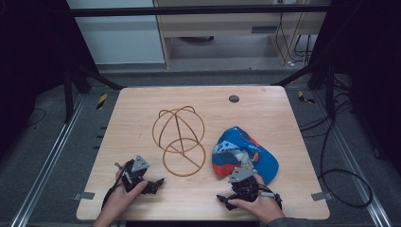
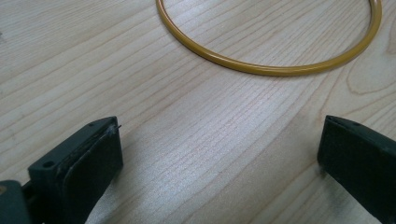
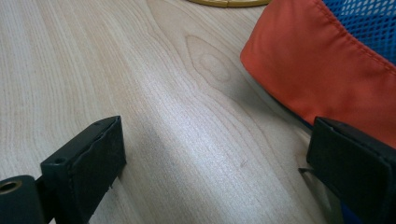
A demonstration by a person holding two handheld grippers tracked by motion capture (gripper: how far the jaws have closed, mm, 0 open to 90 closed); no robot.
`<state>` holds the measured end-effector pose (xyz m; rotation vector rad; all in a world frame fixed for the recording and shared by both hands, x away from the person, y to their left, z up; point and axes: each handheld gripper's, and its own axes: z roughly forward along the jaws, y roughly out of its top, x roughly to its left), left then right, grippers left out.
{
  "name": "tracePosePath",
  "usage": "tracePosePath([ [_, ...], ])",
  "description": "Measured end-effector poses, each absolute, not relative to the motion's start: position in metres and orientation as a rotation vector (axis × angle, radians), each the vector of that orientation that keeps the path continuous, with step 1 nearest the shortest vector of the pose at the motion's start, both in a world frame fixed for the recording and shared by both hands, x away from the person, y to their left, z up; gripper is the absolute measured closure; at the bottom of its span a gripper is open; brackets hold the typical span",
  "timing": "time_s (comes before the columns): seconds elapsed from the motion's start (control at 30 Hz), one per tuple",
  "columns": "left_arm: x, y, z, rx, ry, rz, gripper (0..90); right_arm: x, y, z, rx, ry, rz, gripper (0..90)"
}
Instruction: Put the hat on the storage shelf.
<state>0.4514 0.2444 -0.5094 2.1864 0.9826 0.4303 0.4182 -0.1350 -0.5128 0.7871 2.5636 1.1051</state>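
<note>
Pale wood grain covers the table (image 1: 142,142), which is framed by dark rails and grey floor, with cables trailing along the right side. Near the far edge a small grey disc (image 1: 233,99) is set into the wood. At the centre a wire frame (image 1: 178,139) of yellow-brown hoops is lying, its round base ring toward the near side. Just right of it a cap (image 1: 243,156) of blue mesh with an orange brim is resting.

Nothing is placed between either gripper and these things. The left gripper (image 1: 158,181) is held low near the front edge, pointed rightward toward the ring (image 2: 268,70); its jaws are spread wide over bare wood. The right gripper (image 1: 221,199) is held low in front of the cap, pointed leftward, jaws likewise apart with nothing between them, the orange brim (image 3: 322,70) lying just beside one jaw.
</note>
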Motion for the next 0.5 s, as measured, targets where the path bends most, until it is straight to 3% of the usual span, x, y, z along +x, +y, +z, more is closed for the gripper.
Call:
tracePosePath([
  [0.5,0.4513,0.2438,-0.5094,2.185,0.986,0.429,0.0,0.4162,-0.1397,-0.5036,0.797,2.534,1.077,8.4],
])
